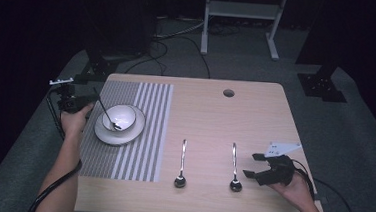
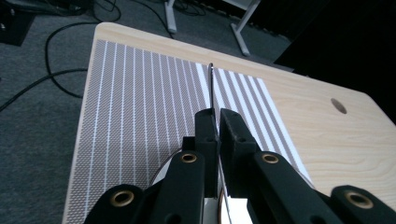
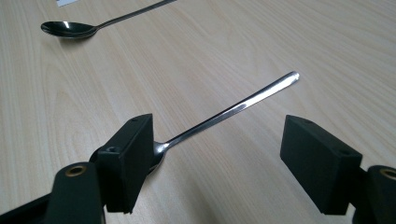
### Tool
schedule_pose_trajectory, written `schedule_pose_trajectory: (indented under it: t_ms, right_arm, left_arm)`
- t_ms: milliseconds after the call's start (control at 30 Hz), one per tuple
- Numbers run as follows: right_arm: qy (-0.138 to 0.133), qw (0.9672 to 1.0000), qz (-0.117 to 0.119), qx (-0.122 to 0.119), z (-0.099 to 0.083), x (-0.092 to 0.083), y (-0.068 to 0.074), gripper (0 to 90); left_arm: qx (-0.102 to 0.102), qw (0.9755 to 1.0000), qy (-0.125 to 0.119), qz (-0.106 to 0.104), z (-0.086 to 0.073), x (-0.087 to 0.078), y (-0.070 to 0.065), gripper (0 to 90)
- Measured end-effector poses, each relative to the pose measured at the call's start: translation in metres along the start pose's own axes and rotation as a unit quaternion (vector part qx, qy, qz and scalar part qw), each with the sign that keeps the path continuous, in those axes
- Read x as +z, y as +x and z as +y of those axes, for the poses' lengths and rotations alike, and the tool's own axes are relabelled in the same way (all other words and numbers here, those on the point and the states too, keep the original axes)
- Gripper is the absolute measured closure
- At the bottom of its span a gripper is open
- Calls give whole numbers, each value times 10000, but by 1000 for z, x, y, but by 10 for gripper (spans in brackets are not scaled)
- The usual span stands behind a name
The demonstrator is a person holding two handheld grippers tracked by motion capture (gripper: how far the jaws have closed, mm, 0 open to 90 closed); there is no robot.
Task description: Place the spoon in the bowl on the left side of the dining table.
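1. The held spoon (image 1: 107,114) leans in the white bowl (image 1: 125,114), its scoop end resting on the bowl's inside and its thin handle slanting up and away toward the table's left edge.
2. The left gripper (image 1: 87,100) is clenched on that handle: in the left gripper view the two black jaws stand almost together, with the handle (image 2: 211,88) pinched between them and its tip poking out beyond.
3. The bowl sits on a white plate (image 1: 104,135), and the plate lies on a grey-and-white striped placemat (image 1: 144,133) that covers the left part of the table.
4. The person's left hand (image 1: 75,119) holds the gripper at the table's left edge, just beside the plate.
5. Two more spoons lie on the bare wood near the front edge, scoops toward the person: the middle spoon (image 1: 182,163) just right of the placemat, and the right spoon (image 1: 234,167) farther right.
6. The right gripper (image 1: 254,166) hovers at the front right part of the wooden table (image 1: 255,115), released, with its jaws wide apart.
7. In the right gripper view the right spoon (image 3: 233,109) lies between the parted jaws, its scoop partly hidden behind one jaw; neither pad presses on it.
8. A round hole (image 1: 228,93) is set near the table's far edge.
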State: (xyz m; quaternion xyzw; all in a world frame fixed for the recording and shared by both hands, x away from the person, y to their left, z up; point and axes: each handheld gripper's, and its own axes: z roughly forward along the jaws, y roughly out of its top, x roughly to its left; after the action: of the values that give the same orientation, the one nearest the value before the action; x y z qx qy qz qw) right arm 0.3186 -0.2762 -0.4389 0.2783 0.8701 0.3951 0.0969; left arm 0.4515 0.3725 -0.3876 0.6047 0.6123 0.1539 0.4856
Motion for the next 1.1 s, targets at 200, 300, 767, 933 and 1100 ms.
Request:
schedule_pose_trajectory:
  t_ms: [200,300,767,933,1100]
  right_arm:
    - [2,10000,2,-6,0,0,0,248]
    - [7,10000,16,-12,0,0,0,248]
    - [5,10000,-1,-16,0,0,0,248]
    - [-27,10000,-27,-3,0,-3,0,248]
    - [-37,10000,-47,28,0,-5,-1,245]
  left_arm:
    - [51,9999,83,76,-3,-1,3,843]
    - [55,9999,113,79,-4,-1,4,832]
    - [135,9996,220,65,-10,-7,2,702]
    - [202,9995,237,36,-17,-13,4,638]
    - [286,9994,210,-5,-23,-22,6,598]
